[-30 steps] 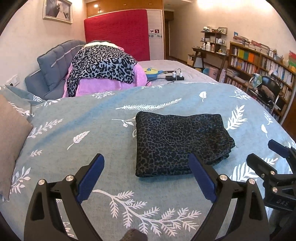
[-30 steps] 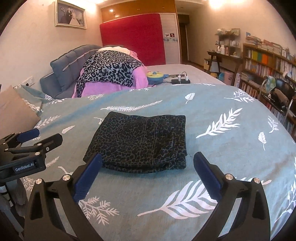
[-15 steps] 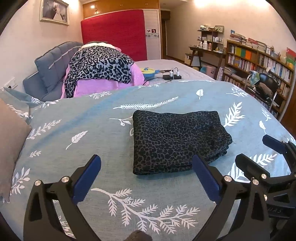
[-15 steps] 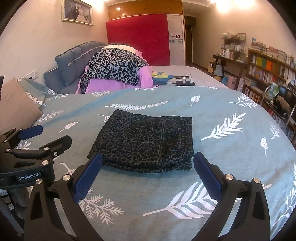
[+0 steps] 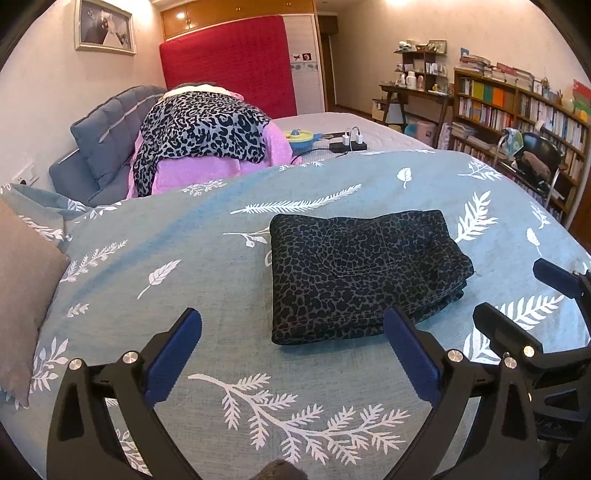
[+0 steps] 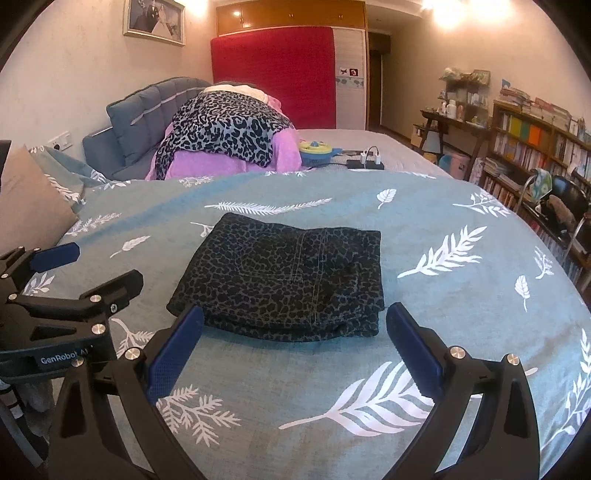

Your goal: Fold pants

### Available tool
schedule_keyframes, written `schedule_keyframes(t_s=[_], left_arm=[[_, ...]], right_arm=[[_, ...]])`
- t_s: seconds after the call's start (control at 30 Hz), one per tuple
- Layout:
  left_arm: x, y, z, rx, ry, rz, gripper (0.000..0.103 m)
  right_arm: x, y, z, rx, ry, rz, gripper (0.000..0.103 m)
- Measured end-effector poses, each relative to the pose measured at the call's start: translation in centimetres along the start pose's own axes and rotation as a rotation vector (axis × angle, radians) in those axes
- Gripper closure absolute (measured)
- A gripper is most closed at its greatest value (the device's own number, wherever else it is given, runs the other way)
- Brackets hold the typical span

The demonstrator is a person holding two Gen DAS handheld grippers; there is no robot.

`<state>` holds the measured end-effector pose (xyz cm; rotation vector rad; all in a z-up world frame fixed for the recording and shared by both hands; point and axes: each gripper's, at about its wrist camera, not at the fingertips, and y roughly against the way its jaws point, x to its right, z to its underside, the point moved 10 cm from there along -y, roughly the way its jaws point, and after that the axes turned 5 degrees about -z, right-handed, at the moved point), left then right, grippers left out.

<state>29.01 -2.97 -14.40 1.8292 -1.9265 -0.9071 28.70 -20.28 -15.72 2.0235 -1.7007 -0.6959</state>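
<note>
Both grippers, our left gripper [image 5: 291,341] and right gripper [image 6: 293,341], hang spread wide and empty before the dark leopard-print folded pants [image 6: 284,280] on the teal leaf-patterned bedspread [image 6: 443,295]. Any snagging fingertip could undo the loose stacked layers.

A teal bedspread [image 5: 207,266] printed with white leaves and fern sprigs covers the bed. At its left edge a tan pillow [image 5: 22,295] leans, with a grey tufted headboard [image 5: 107,140] behind. Toward the far end a pink blanket [image 5: 192,170] is heaped, and a leopard-print cloth [image 5: 201,127] is draped over it. Just beside the heap, on the pale sheet, lie a blue-and-yellow round gadget [image 5: 301,138] and a black power strip [image 5: 347,146] with white chargers plugged in. A red panel [image 6: 273,74] stands against the far wall, a framed photo [image 6: 153,16] hangs on the left wall, and bookshelves [image 5: 517,110] line the right side.
</note>
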Motion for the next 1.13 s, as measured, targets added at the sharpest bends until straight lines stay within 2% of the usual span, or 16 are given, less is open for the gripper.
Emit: schedule_keyframes(t_s=[0.87, 1.13], left_arm=[[0.9, -0.7, 0.2, 0.023, -0.062, -0.037, 0.005], [0.1, -1.3, 0.6, -0.015, -0.022, -0.034, 0.005]], right_arm=[[1.1, -1.0, 0.7, -0.024, -0.015, 0.008, 0.003], [1.1, -1.3, 1.1, -0.032, -0.018, 0.010, 0.003]])
